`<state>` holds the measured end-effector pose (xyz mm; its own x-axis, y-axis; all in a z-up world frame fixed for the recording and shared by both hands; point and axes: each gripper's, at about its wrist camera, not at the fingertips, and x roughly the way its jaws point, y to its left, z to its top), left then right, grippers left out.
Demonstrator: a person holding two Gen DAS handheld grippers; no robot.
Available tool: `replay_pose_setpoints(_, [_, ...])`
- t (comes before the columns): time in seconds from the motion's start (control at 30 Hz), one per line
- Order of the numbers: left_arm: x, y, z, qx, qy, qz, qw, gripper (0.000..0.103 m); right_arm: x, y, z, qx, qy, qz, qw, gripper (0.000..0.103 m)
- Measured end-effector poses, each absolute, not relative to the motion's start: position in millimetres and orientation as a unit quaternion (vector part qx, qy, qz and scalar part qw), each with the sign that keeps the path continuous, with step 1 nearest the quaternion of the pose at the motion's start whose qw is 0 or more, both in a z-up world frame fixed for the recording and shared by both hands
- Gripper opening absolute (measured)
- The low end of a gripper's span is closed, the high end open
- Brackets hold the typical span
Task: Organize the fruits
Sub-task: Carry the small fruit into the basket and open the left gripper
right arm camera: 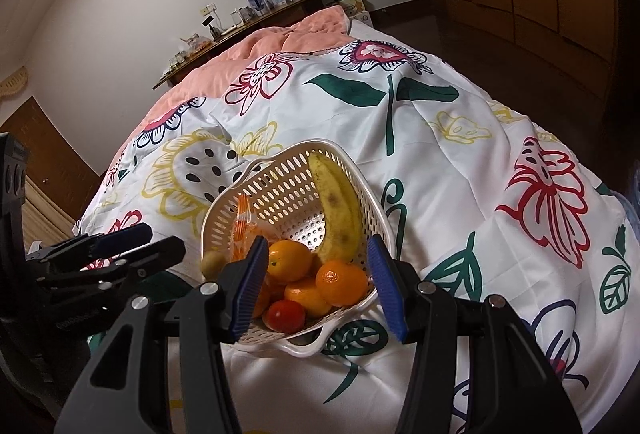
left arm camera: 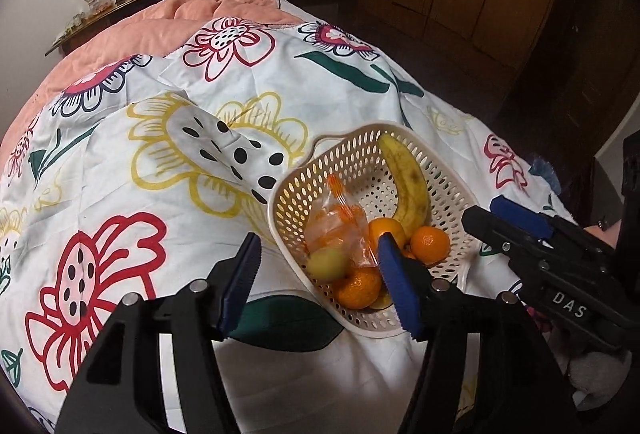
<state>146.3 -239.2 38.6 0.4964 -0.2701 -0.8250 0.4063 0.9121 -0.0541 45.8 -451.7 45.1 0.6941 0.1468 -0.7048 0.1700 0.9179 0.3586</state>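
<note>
Basket of fruit just ahead of left gripper, jaws parted, empty. Right gripper over its near rim, jaws spread, clasping nothing.

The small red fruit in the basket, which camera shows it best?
The right wrist view. There the small red fruit lies in plain sight at the near end of the basket, in front of the oranges. In the left wrist view I cannot make it out; oranges and a plastic bag fill that end.
</note>
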Motion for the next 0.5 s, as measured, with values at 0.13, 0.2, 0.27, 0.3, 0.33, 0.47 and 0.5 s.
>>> replay_pose_setpoints(0.13, [147,-229,45,0.065,0.457,-0.190,0.867,0.066,45,-454,45,0.205,0.391,-0.009,0.897,0.052])
replay_pose_setpoints(0.2, [147,-224,48,0.064,0.456,-0.186,0.868,0.067,45,-455,45,0.206,0.390,-0.010,0.897,0.052])
replay_pose_setpoints(0.27, [145,-218,52,0.067,0.452,-0.182,0.871,0.073,44,-455,46,0.205,0.389,-0.010,0.898,0.052])
replay_pose_setpoints(0.3, [144,-213,55,0.070,0.449,-0.179,0.873,0.077,43,-455,47,0.205,0.388,-0.010,0.899,0.052])
replay_pose_setpoints(0.33, [142,-206,58,0.075,0.444,-0.176,0.875,0.078,43,-456,48,0.206,0.386,-0.010,0.899,0.052])
replay_pose_setpoints(0.47, [137,-181,76,0.097,0.428,-0.149,0.886,0.080,42,-456,49,0.206,0.387,-0.009,0.899,0.058])
replay_pose_setpoints(0.5, [136,-173,84,0.097,0.422,-0.141,0.890,0.080,42,-454,49,0.206,0.387,-0.008,0.899,0.064])
